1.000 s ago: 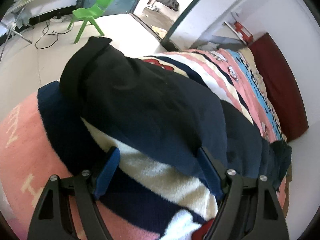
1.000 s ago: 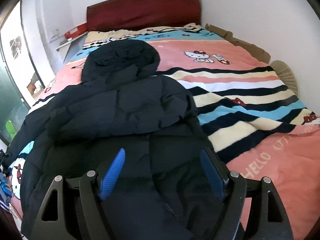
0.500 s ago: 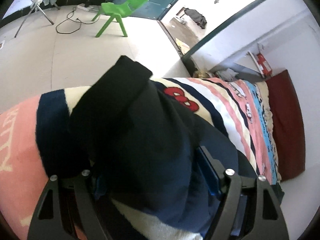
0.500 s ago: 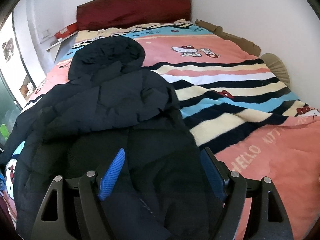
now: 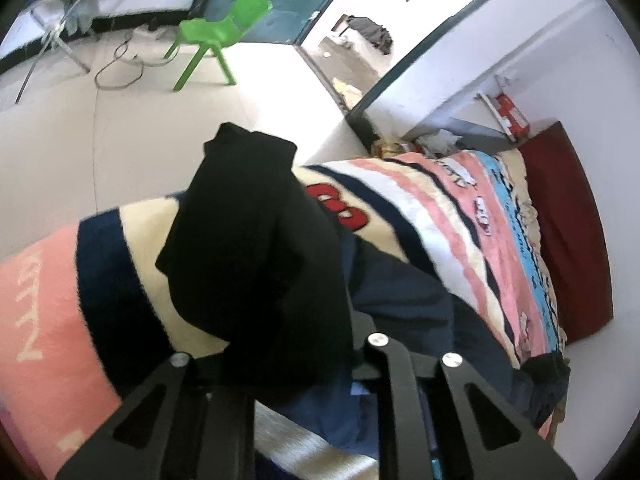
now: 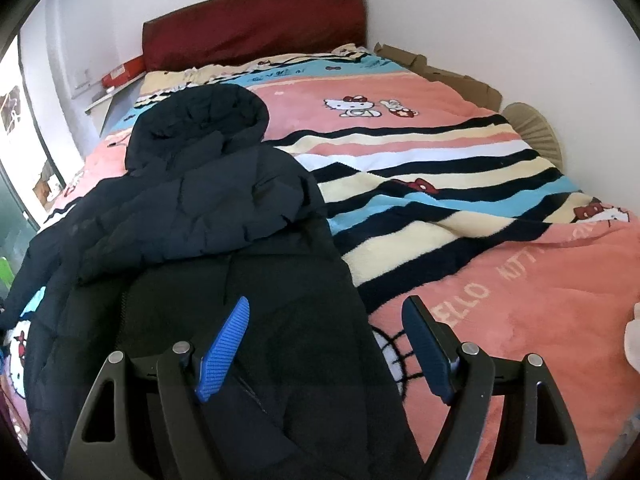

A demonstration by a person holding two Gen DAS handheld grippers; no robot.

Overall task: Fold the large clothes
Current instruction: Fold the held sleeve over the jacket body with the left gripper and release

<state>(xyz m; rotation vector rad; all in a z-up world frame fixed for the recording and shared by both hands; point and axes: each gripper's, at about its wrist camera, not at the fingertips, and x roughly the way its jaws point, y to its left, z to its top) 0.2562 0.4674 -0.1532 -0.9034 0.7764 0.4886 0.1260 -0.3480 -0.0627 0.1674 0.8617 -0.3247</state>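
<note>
A large dark navy hooded puffer jacket [image 6: 208,208] lies spread on the bed, hood toward the headboard. In the left wrist view my left gripper [image 5: 280,364] is shut on a black sleeve end [image 5: 256,240] of the jacket, which is lifted and bunched over the fingers, hiding the pads. In the right wrist view my right gripper [image 6: 326,344] is open and empty, hovering over the jacket's lower hem near its right edge; its blue pads [image 6: 224,348] are bare.
The bed carries a striped pink Hello Kitty blanket [image 6: 460,184] and a red headboard [image 6: 256,28]. White walls run along the bed's far and right sides. A green plastic chair [image 5: 216,36], cables and an open doorway are on the floor beyond the bed's edge.
My left gripper moved onto the jacket sleeve, closed on it and lifted it, so the sleeve now covers the fingers. My right gripper stayed open and shifted slightly right over the hem.
</note>
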